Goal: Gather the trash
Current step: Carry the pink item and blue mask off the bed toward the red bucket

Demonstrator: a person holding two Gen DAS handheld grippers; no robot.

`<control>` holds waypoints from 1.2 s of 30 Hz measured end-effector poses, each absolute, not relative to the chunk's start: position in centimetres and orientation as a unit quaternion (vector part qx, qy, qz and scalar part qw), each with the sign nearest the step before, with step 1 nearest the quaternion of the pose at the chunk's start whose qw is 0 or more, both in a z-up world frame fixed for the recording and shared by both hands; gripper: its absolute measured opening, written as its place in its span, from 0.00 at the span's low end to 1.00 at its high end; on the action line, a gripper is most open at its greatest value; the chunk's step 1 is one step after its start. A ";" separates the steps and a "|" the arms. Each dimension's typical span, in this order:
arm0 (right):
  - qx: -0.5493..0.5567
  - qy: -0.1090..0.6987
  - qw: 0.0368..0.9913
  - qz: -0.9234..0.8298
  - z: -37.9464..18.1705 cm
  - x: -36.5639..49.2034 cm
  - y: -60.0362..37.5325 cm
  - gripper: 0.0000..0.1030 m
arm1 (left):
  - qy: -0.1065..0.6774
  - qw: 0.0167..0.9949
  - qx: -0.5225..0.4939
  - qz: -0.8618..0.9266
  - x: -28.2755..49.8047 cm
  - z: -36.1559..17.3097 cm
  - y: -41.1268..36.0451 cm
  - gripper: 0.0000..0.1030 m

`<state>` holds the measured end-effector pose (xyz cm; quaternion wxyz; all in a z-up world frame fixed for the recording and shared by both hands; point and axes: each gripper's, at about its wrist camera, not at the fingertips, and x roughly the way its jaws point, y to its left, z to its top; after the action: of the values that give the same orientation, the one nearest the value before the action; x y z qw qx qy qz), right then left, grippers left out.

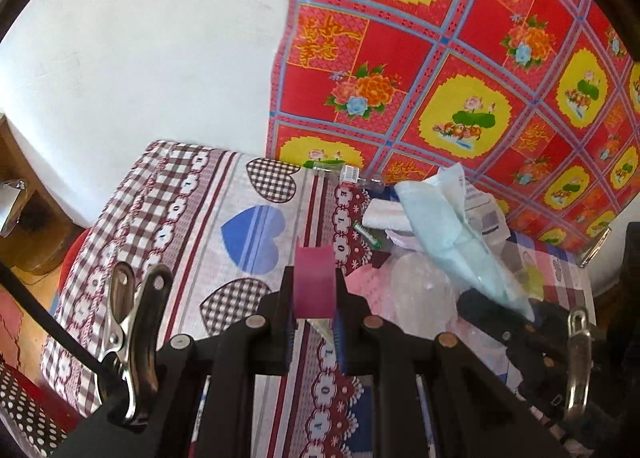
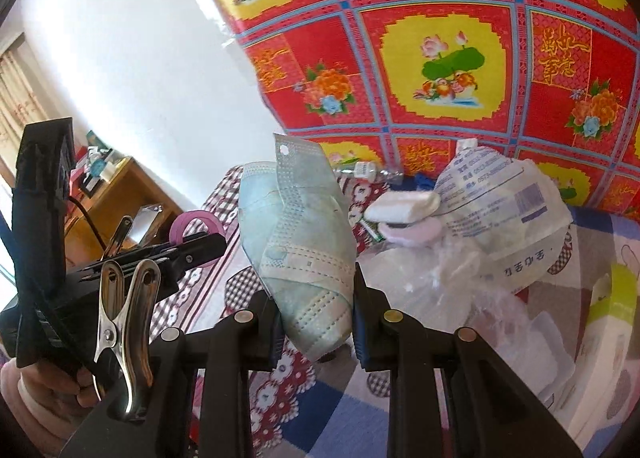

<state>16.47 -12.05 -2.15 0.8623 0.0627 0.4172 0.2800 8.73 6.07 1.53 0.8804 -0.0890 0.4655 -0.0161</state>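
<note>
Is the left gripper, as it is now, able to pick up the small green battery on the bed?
Probably not yet. The left gripper is already shut on a pink tape roll, so its jaws are occupied. The green battery lies uncovered on the bedsheet ahead, so the path looks free.

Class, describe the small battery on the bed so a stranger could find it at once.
Start at the red flowered cloth hanging behind the bed. Below it lies a heap of wrappers; the battery lies on its left edge, a thin green stick, unlike the soft white paper around it.

Trash pile [image 1: 460, 226] right, bedspread [image 1: 192, 218] left open
</note>
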 end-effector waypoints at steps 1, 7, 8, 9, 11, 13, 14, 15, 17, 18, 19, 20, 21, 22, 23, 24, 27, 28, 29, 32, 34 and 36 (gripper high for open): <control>0.063 0.417 0.862 0.283 -2.1 16.1 -11.9 0.27 | 0.465 0.881 -0.090 -0.015 8.6 1.6 6.2 0.15; 0.061 0.412 0.863 0.285 -1.8 14.5 -11.1 0.27 | 0.466 0.879 -0.096 -0.014 6.9 1.6 7.1 0.15; 0.062 0.412 0.864 0.283 -1.8 14.3 -11.0 0.27 | 0.467 0.879 -0.097 -0.016 6.7 1.5 7.3 0.15; 0.064 0.413 0.864 0.281 -1.8 14.0 -11.0 0.27 | 0.468 0.878 -0.099 -0.018 6.4 1.5 7.4 0.15; 0.067 0.414 0.865 0.276 -1.8 13.5 -10.8 0.27 | 0.470 0.877 -0.100 -0.020 6.0 1.4 7.8 0.15; 0.069 0.416 0.865 0.272 -1.7 12.9 -10.6 0.27 | 0.471 0.876 -0.099 -0.022 5.6 1.4 8.1 0.15; 0.069 0.417 0.865 0.270 -1.8 12.7 -10.5 0.27 | 0.471 0.876 -0.098 -0.024 5.3 1.4 8.3 0.15; 0.069 0.418 0.865 0.268 -1.8 12.4 -10.3 0.27 | 0.471 0.877 -0.098 -0.024 5.1 1.4 8.5 0.15; 0.070 0.420 0.865 0.264 -1.9 11.8 -10.0 0.27 | 0.472 0.876 -0.098 -0.028 4.6 1.4 8.8 0.15; 0.071 0.421 0.866 0.262 -2.0 11.4 -9.8 0.27 | 0.473 0.875 -0.097 -0.030 4.4 1.5 9.0 0.15; 0.072 0.421 0.866 0.261 -2.1 11.1 -9.6 0.27 | 0.473 0.876 -0.096 -0.030 4.2 1.5 9.1 0.15; 0.073 0.421 0.866 0.259 -2.2 10.7 -9.4 0.27 | 0.472 0.876 -0.096 -0.030 4.0 1.6 9.3 0.15; 0.074 0.421 0.866 0.259 -2.2 10.5 -9.3 0.27 | 0.471 0.876 -0.097 -0.031 3.8 1.6 9.5 0.15; 0.075 0.421 0.867 0.258 -2.2 10.1 -9.1 0.27 | 0.470 0.876 -0.100 -0.033 3.6 1.7 9.7 0.15; 0.076 0.420 0.867 0.257 -2.2 9.9 -8.9 0.27 | 0.470 0.877 -0.100 -0.034 3.4 1.8 10.0 0.15; 0.076 0.420 0.868 0.256 -2.2 9.6 -8.8 0.27 | 0.469 0.877 -0.100 -0.035 3.2 1.8 10.2 0.15; 0.077 0.419 0.869 0.253 -2.1 9.0 -8.3 0.27 | 0.468 0.877 -0.100 -0.037 2.7 1.9 10.8 0.15; 0.077 0.419 0.869 0.252 -2.1 8.7 -8.1 0.27 | 0.467 0.878 -0.101 -0.038 2.5 2.0 11.1 0.15; 0.077 0.419 0.869 0.252 -2.0 8.6 -7.9 0.27 | 0.466 0.878 -0.101 -0.039 2.3 2.0 11.3 0.15; 0.078 0.418 0.870 0.250 -1.7 8.0 -7.3 0.27 | 0.464 0.879 -0.100 -0.042 1.8 2.3 12.0 0.15; 0.077 0.415 0.871 0.250 -1.5 7.6 -6.9 0.27 | 0.462 0.880 -0.100 -0.043 1.5 2.4 12.3 0.15; 0.077 0.413 0.873 0.249 -1.3 7.3 -6.5 0.27 | 0.459 0.882 -0.098 -0.044 1.1 2.6 12.8 0.15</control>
<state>7.31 -6.49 -1.28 0.8726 0.0770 0.4133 0.2486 1.08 12.75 2.64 0.8818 -0.0978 0.4592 -0.0439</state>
